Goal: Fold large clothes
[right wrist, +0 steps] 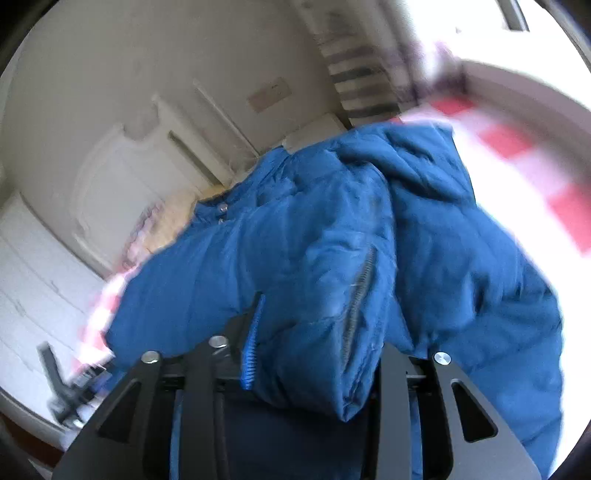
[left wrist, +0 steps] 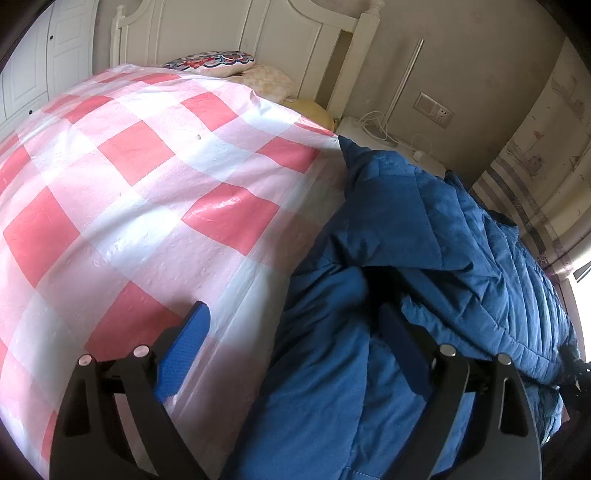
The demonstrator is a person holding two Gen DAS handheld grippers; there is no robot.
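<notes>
A large blue quilted jacket (left wrist: 424, 236) lies bunched at the right side of a bed covered with a pink and white checked sheet (left wrist: 147, 177). My left gripper (left wrist: 295, 317) is open low over the bed; its left finger is over the sheet and its right finger rests on the jacket, with a jacket fold between them. In the blurred right wrist view, my right gripper (right wrist: 317, 339) is shut on a thick fold of the jacket (right wrist: 314, 251) with a zipper (right wrist: 356, 299), held up off the bed.
A white headboard (left wrist: 258, 33) and pillows (left wrist: 214, 62) are at the far end. A white nightstand (left wrist: 369, 129) with cables stands beside the bed below a wall socket (left wrist: 436, 107). A striped curtain (left wrist: 517, 192) and a bright window are on the right. White cupboards (left wrist: 33, 66) are on the left.
</notes>
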